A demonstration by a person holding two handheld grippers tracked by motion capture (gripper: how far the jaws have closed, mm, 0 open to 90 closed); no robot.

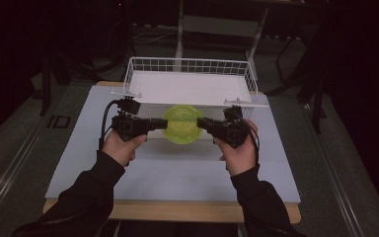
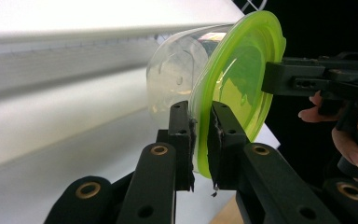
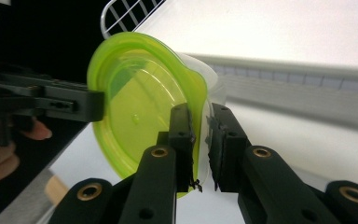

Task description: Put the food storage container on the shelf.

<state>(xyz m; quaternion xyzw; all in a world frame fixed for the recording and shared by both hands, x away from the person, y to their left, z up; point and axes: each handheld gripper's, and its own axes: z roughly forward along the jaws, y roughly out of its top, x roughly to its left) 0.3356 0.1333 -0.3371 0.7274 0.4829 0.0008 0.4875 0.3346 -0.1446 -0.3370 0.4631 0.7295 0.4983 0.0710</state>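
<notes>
Both grippers pinch the green lid point(image 1: 183, 124) of a clear container point(image 2: 177, 74): left gripper point(image 2: 200, 140) and right gripper point(image 3: 200, 140) fingers clamped on opposite rims, seemingly above the worktop point(image 1: 177, 168).

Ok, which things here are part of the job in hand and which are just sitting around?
In the job:
- tub with green lid
- left hand-held gripper, shut on the lid's rim
- right hand-held gripper, shut on the rim opposite

Just there:
- wire basket, behind the tub
- table
</notes>
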